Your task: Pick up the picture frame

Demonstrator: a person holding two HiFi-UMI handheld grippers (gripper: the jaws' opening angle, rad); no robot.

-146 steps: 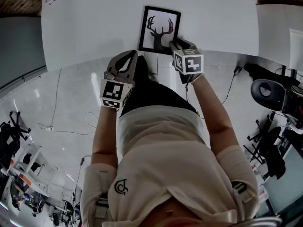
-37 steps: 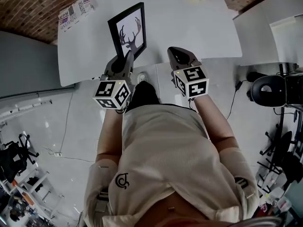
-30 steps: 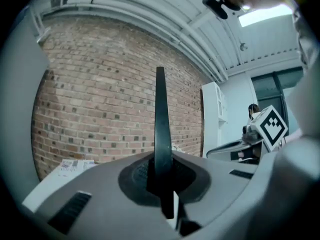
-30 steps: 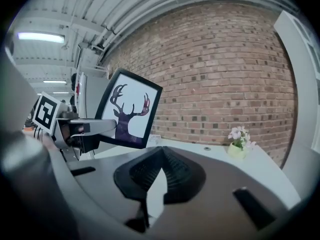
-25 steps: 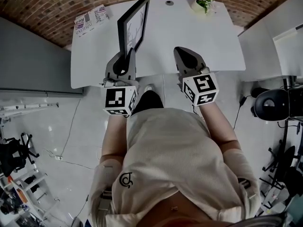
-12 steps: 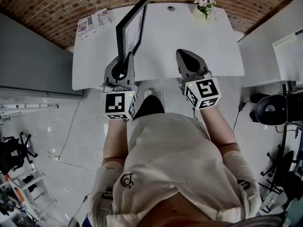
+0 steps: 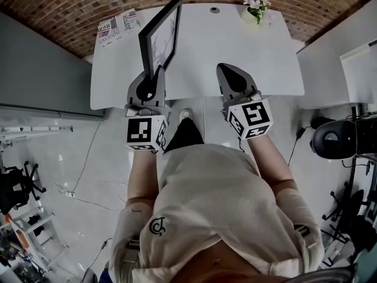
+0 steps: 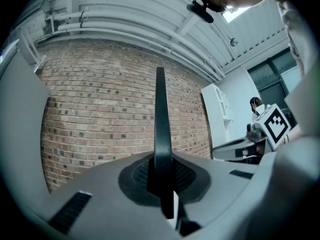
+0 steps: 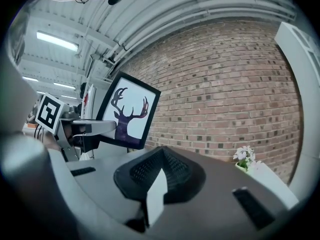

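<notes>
My left tongs [image 7: 156, 75] clamp the picture frame [image 7: 160, 35] by its stiff, probably light, fragile edge; my right tongs [image 7: 225, 72] sit closed, empty.

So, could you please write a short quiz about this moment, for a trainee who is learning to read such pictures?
1. True or false: the right tongs are shut and hold nothing.
2. The picture frame is: A) lying flat on the table; B) held up on its edge by the left tongs; C) leaning against the brick wall.
3. What stands near the table's far right corner?

Key: 1 true; 2 B; 3 a small pot of flowers.
</notes>
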